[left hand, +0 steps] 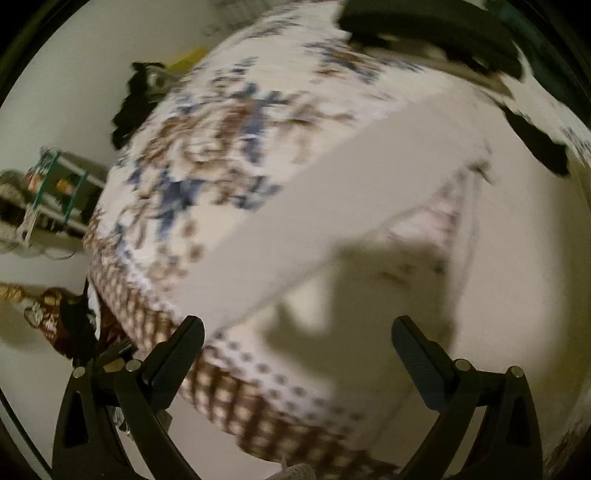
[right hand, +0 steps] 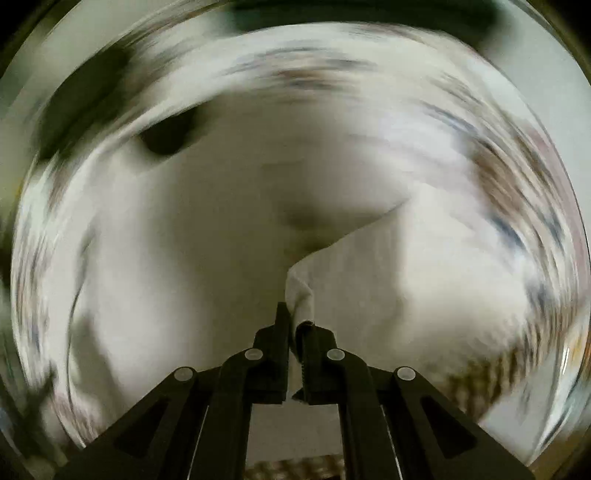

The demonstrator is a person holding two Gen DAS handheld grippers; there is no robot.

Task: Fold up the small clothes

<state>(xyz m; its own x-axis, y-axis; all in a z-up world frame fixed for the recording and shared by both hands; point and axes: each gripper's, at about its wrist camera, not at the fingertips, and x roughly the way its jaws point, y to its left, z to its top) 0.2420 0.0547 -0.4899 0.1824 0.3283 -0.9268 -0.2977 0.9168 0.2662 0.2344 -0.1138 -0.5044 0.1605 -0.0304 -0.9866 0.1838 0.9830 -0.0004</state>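
A white garment (left hand: pixel 369 206) lies spread on a table covered by a white cloth with blue and brown flower print (left hand: pixel 207 147). My left gripper (left hand: pixel 297 336) is open and empty, hovering above the garment's near edge. My right gripper (right hand: pixel 295 325) is shut on a bunched corner of the white garment (right hand: pixel 301 291), which stretches away from the jaws. The right wrist view is heavily blurred.
Dark clothing (left hand: pixel 436 29) lies at the far side of the table, and another dark piece (left hand: pixel 535 144) sits to the right. A shelf with items (left hand: pixel 55 192) stands on the floor at the left. A dark patch (right hand: pixel 166 136) shows beyond the garment.
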